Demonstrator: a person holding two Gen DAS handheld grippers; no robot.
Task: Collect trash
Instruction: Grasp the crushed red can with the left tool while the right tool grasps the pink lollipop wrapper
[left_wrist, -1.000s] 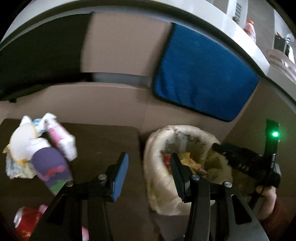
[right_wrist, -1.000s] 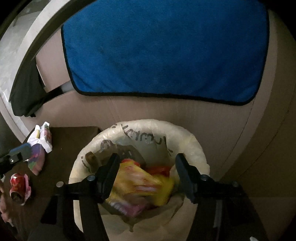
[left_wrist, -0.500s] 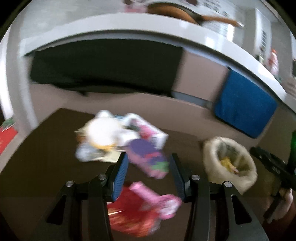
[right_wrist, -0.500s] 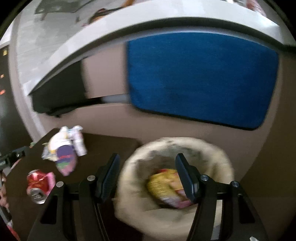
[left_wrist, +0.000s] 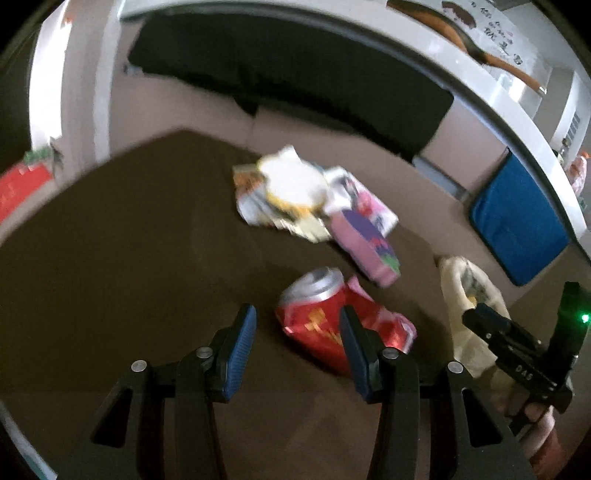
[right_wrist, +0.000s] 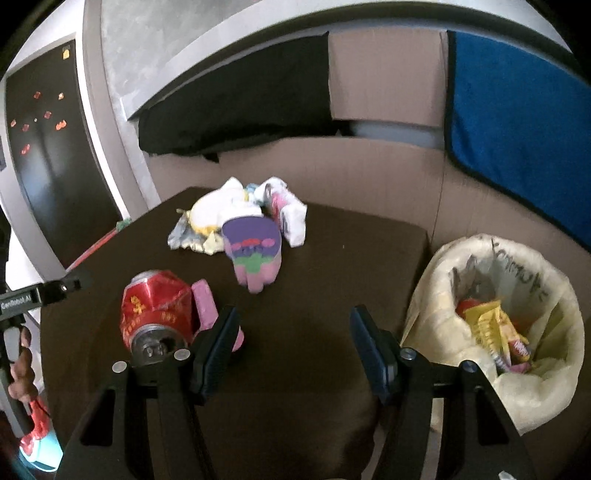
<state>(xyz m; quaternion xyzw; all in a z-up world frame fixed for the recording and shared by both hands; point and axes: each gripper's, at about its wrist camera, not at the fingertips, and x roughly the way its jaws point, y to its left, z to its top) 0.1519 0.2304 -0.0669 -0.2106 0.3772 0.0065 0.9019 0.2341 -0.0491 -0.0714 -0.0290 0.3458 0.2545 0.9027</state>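
Observation:
A crushed red can lies on the dark brown table with a pink wrapper against it. A purple-pink pouch and a pile of white and pink wrappers lie farther back. A cream-lined trash bin at the table's right holds yellow and red wrappers. My left gripper is open and empty, just short of the can. My right gripper is open and empty over the table, left of the bin.
A cardboard wall backs the table, with a black cloth and a blue cloth hung over it. A dark fridge door stands at the left. The right gripper's body shows in the left wrist view.
Both grippers swung left away from the bin. The yellow wrapper left the right gripper and now lies in the bin. The left gripper now faces the red can.

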